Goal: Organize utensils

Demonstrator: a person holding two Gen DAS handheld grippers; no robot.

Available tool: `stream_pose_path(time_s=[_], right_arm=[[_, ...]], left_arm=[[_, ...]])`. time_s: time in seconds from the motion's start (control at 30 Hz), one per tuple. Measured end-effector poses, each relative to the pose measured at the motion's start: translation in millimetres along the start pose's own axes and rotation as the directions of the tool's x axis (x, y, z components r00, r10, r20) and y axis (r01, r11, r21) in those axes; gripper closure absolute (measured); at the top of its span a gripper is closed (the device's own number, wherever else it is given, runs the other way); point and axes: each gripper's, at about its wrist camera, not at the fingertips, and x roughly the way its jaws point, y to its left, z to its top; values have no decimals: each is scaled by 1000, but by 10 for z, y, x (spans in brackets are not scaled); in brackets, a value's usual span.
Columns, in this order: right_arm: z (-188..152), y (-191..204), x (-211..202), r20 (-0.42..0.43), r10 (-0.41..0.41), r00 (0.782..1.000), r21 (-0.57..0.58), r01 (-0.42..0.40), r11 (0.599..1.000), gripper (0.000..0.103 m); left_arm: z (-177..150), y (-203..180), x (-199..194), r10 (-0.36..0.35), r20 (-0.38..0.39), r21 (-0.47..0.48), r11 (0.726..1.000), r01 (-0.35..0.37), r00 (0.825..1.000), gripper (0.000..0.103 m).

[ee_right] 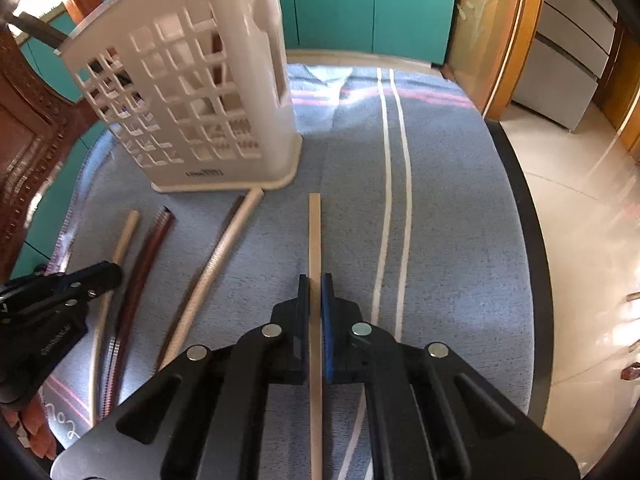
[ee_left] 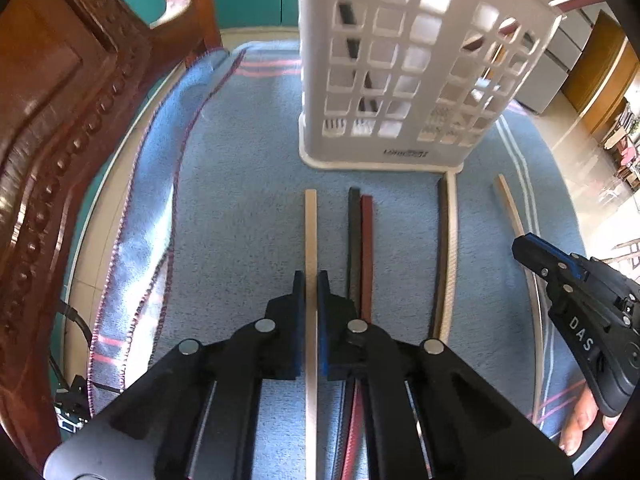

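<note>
Two claws are seen over a counter (ee_right: 460, 240) spread with a blue woven cloth (ee_left: 240, 200) that is marked by pale double stripes and pink bands. Teal cabinet doors (ee_right: 360, 4) are seen beyond the far edge of the counter, a carved reddish-brown wooden chair (ee_left: 60, 140) to the left of the left claw, and a glossy tiled floor (ee_right: 580, 240) to the right of the right claw.

A white slotted plastic utensil holder (ee_left: 400, 80) is stood upright on the cloth, ahead of the left claw and ahead and to the left of the right claw; dark sticks are seen inside it through the openings.

The left claw (ee_left: 311, 280) is clenched on a pale wooden chopstick (ee_left: 310, 232), which runs straight ahead from between its blue pads towards the holder. Just to the right of that claw a dark and a red-brown chopstick pair (ee_left: 360, 240) is laid side by side, and further right a dark and pale pair (ee_left: 447, 248) that reaches the holder's base.

The right claw (ee_right: 315, 280) is clenched on another pale wooden chopstick (ee_right: 315, 232), flat-sided and plain, pointed ahead along the cloth.
</note>
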Motion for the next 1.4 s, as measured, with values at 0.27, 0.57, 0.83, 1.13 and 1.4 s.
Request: stream_pose_path(time_s=[0.27,0.57,0.83,1.13,1.4], right_arm=[[48,-6,-862,215,150,965,-41,-145,989,97],[89,-142,-1692,362,299,883,-32,-308,951,97],[473,-139,-2519,565,302,768,-33,-345,938,97],[879,63,-2357,773,114,624,43,-230,972,97],[992,310,-1555,638,115,762,4,-152,988,97]], left_arm=[[-102,-31,-662,-44,164,22,999,41,986,96],[-187,69,-1550,-132,342,58,991,120,930,96],[293,407,-2590,-163,583,-6,979,205,796,96],[668,626,-2567,-85,746,-170,935,312,661,96],[844,656,-2285,-79,740,-193,926,323,668,96]])
